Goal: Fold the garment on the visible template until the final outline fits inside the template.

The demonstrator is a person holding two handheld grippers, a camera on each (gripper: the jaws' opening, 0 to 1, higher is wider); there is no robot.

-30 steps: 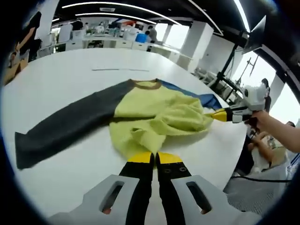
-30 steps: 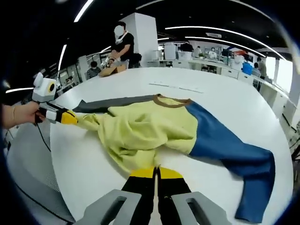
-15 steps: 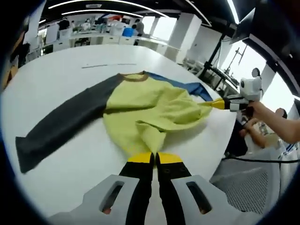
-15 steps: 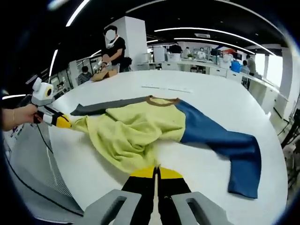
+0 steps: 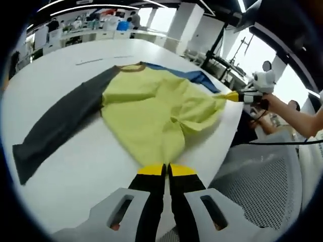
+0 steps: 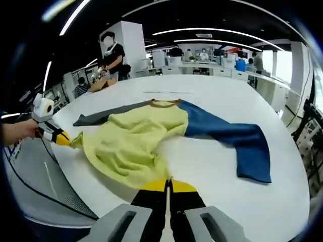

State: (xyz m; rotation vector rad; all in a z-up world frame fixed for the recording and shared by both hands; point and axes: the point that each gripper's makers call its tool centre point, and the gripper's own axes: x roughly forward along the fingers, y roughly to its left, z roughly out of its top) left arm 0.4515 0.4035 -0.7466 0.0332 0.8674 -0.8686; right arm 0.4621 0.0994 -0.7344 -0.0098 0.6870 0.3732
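Observation:
A long-sleeved shirt lies on the white table (image 5: 75, 166), collar (image 5: 130, 67) at the far side. Its yellow body (image 5: 151, 106) is spread fairly flat. One dark grey sleeve (image 5: 55, 126) runs left and one blue sleeve (image 5: 192, 76) lies behind. My left gripper (image 5: 165, 170) is shut on the yellow hem at the near table edge. My right gripper (image 5: 233, 96) is shut on the other hem corner. In the right gripper view the body (image 6: 131, 141) and blue sleeve (image 6: 232, 141) lie ahead of my right gripper (image 6: 169, 185). My left gripper (image 6: 64, 140) holds the hem at far left.
A thin line mark (image 5: 101, 60) crosses the table beyond the collar. A grey mesh chair (image 5: 262, 176) stands past the near table edge. A cable (image 6: 30, 176) hangs by the left hand. A person (image 6: 113, 53) and desks are far behind.
Both grippers have drawn the hem back toward the near table edge and apart. The yellow body has gone from bunched to nearly flat, and the whole shirt has slid closer.

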